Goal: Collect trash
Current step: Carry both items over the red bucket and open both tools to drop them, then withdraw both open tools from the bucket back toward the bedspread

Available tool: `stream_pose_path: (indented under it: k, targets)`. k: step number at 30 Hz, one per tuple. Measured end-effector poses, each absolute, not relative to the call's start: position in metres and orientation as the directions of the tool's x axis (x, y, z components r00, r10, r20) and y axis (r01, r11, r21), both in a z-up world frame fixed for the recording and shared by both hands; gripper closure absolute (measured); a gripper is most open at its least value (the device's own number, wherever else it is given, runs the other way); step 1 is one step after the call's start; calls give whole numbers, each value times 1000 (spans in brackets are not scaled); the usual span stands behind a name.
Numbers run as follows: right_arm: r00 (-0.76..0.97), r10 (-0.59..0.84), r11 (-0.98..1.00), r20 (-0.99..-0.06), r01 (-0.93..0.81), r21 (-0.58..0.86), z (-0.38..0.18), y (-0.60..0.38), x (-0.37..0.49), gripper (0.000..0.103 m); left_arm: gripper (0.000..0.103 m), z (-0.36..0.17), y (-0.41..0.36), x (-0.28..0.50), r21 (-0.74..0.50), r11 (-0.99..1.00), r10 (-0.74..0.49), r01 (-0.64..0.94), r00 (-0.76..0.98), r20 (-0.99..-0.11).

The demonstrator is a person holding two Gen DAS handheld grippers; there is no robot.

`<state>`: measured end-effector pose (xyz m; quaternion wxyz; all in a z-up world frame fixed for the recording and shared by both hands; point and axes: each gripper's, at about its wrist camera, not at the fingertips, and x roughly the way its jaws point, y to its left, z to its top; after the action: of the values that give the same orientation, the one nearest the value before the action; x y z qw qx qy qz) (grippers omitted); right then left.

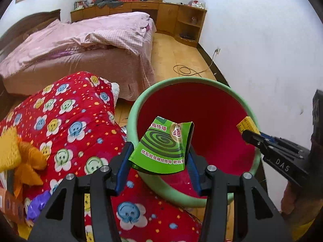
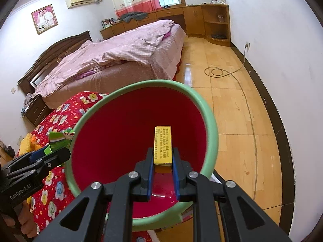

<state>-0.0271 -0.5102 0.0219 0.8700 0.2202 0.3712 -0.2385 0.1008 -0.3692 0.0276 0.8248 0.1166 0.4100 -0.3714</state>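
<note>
We have both pieces of trash in hand and over the bin, neither yet let go. The left gripper (image 1: 159, 157) is clamped on a crumpled green wrapper (image 1: 163, 147), held above the near rim of the red bin (image 1: 201, 109) with its green lip. The right gripper (image 2: 163, 161) is closed on a small yellow box (image 2: 162, 145), gripped at its near end, out over the bin's red interior. The bin looks empty inside as far as we see.

Orientation: the yellow box's long axis runs straight forward along the gripper fingers, free end pointing away from us, toward the far wall of the bin. The wrapper is bent, with no clear long axis; its printed face is toward the left camera.

Judgement: pickup done, both releases remain. More possible trash, an orange packet (image 1: 10, 205), lies on the red quilt (image 1: 70, 121).
</note>
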Motion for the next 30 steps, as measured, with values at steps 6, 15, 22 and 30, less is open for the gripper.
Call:
stream_pose_path:
  k: [6, 15, 22, 30]
  targets:
    - [595, -248, 774, -765, 597, 213, 12, -519, -25, 85, 51, 20, -380, 97, -57, 682, -498, 729, 407, -766]
    - [585, -247, 765, -773, 607, 216, 7, -524, -24, 84, 51, 22, -381, 93, -83, 663, -528, 744, 385, -757]
    - [613, -248, 766, -750, 598, 235, 16, -519, -30, 78, 51, 23, -380, 101, -118, 657, -550, 744, 366, -751]
    - [648, -254, 760, -718, 593, 266, 28, -515, -42, 74, 45, 25, -383, 97, -123, 630, -568, 767, 346, -747]
